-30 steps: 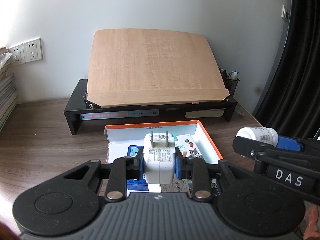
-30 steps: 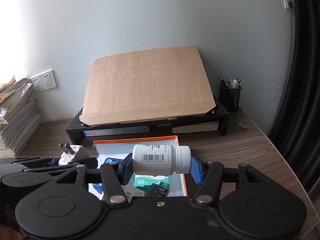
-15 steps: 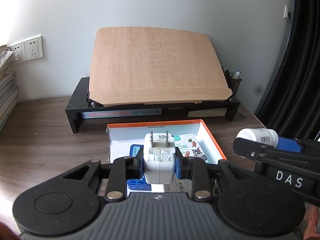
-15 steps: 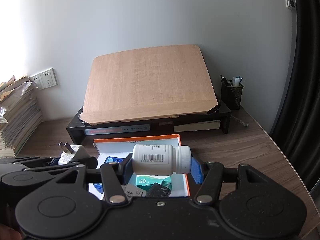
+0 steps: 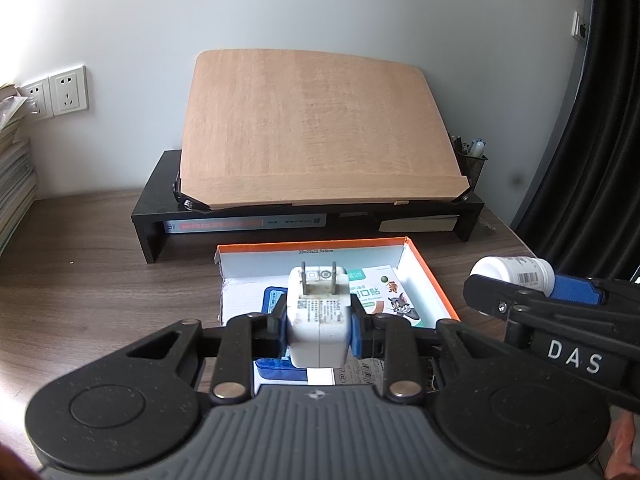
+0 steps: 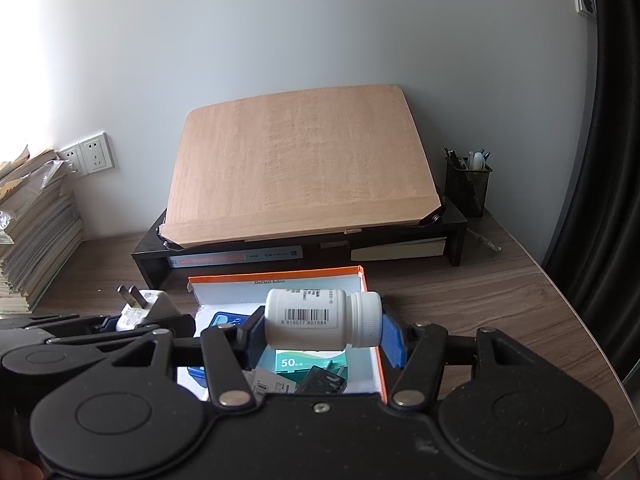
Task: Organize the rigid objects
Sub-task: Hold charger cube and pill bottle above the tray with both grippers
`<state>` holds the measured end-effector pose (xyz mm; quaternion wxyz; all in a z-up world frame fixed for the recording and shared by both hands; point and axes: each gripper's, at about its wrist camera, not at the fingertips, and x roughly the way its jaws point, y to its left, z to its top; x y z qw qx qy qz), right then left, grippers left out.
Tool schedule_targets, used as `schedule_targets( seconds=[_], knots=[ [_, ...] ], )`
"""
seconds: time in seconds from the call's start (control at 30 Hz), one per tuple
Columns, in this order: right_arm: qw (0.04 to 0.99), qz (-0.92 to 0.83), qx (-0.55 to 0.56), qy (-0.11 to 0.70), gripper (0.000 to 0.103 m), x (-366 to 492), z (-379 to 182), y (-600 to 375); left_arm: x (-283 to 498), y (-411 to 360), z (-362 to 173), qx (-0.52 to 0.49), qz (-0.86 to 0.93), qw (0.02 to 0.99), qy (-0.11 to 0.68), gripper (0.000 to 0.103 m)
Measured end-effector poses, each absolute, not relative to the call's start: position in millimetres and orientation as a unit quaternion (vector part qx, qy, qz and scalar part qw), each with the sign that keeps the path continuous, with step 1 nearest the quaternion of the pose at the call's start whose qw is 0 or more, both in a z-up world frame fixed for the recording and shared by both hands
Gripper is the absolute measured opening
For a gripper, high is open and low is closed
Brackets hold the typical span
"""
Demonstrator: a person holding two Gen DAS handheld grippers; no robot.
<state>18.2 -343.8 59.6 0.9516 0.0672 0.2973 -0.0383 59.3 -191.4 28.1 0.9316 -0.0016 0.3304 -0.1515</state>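
- The left gripper [image 5: 319,330] has its jaws clamped on a white charger [image 5: 319,320], prongs pointing away, above the orange-rimmed box [image 5: 430,276].
- The right gripper [image 6: 322,330] jaws grip a white bottle [image 6: 322,318] lying sideways over the same box.
- The box sits on a brown wooden table [image 6: 472,292]; behind it a black shelf [image 5: 154,208] carries a tilted wooden board [image 5: 312,128].
- A grey wall holds sockets [image 5: 70,88]; what is probably a dark curtain [image 6: 612,160] hangs on the right.

On the desk [image 6: 500,292], a box [image 5: 434,280] sits at center before a riser shelf [image 5: 160,184] at 12 o'clock carrying a tilted board [image 5: 312,128]. A pen cup [image 6: 466,188] stands at 2 o'clock beside the shelf, stacked papers [image 6: 36,232] at 9 o'clock. Packets [image 5: 380,292] lie in the box.
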Motion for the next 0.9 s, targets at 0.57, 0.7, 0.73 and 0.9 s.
schedule_targets(
  seconds=[0.57,0.7,0.73,0.9],
  knots=[
    [0.95,-0.039,0.068,0.302,0.069,22.4,57.6,-343.8,63.1,-190.2,25.2,-0.005,-0.15,0.93,0.336,0.029],
    [0.95,-0.038,0.068,0.302,0.069,23.3,57.3,-342.9,63.7,-190.6,24.4,-0.005,-0.15,0.93,0.337,0.029],
    [0.95,-0.038,0.068,0.303,0.069,23.6,56.9,-342.9,64.0,-190.8,24.1,-0.004,-0.151,0.929,0.337,0.029],
    [0.949,-0.039,0.069,0.305,0.069,25.8,55.4,-343.9,65.7,-190.6,22.4,-0.004,-0.15,0.929,0.339,0.029]
  ],
)
